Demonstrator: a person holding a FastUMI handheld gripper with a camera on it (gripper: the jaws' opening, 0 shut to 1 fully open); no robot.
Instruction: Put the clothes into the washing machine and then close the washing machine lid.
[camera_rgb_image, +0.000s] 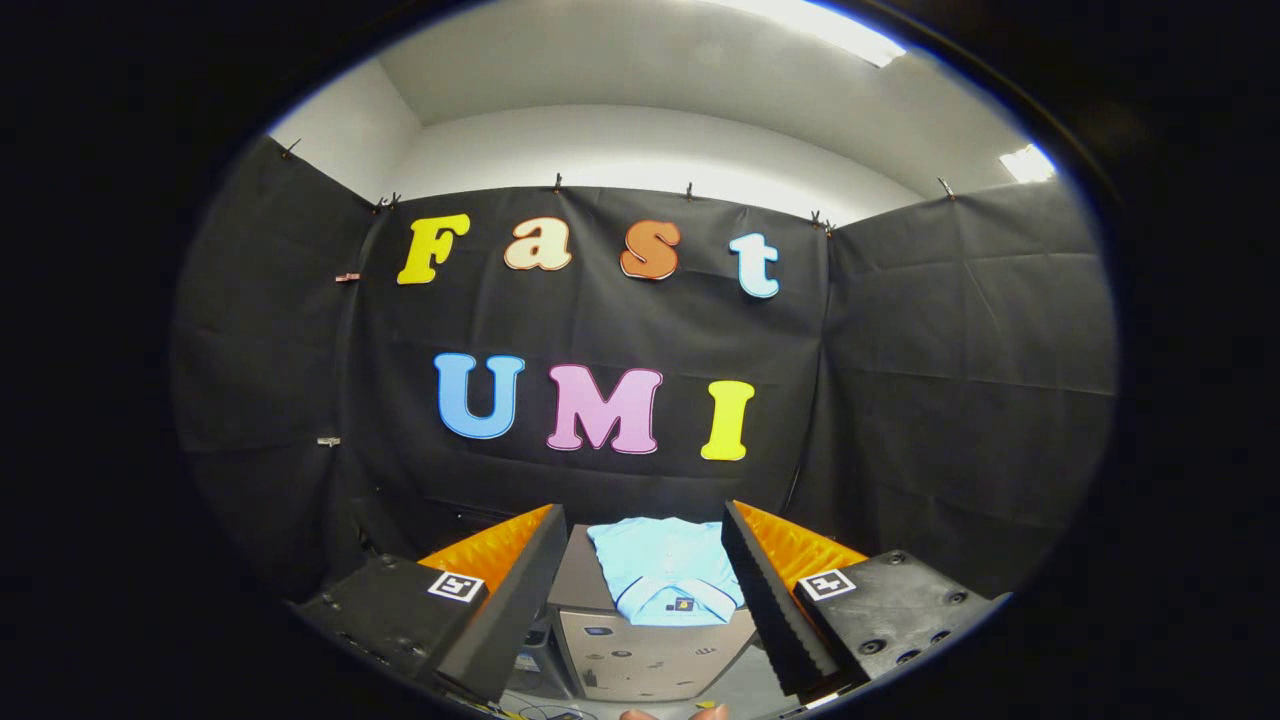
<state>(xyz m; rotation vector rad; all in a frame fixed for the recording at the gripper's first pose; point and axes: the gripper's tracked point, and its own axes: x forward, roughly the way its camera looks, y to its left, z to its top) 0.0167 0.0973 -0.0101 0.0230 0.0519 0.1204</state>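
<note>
Gripper view: folded light-blue shirt (664, 572) lies on top of the washing machine (650, 655). Gripper (645, 570) fingers spread, holding nothing, short of the shirt. Step: approach; next, descend and pinch the fabric.

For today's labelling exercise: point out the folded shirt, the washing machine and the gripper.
Folded shirt (665, 568): gripper view, middle of its light blue fabric.
Washing machine (650, 660): gripper view, front panel below the shirt.
Gripper (643, 560): gripper view, midway between its open fingertips.

Black cloth walls (950, 350), ceiling lights (830, 22)
</note>
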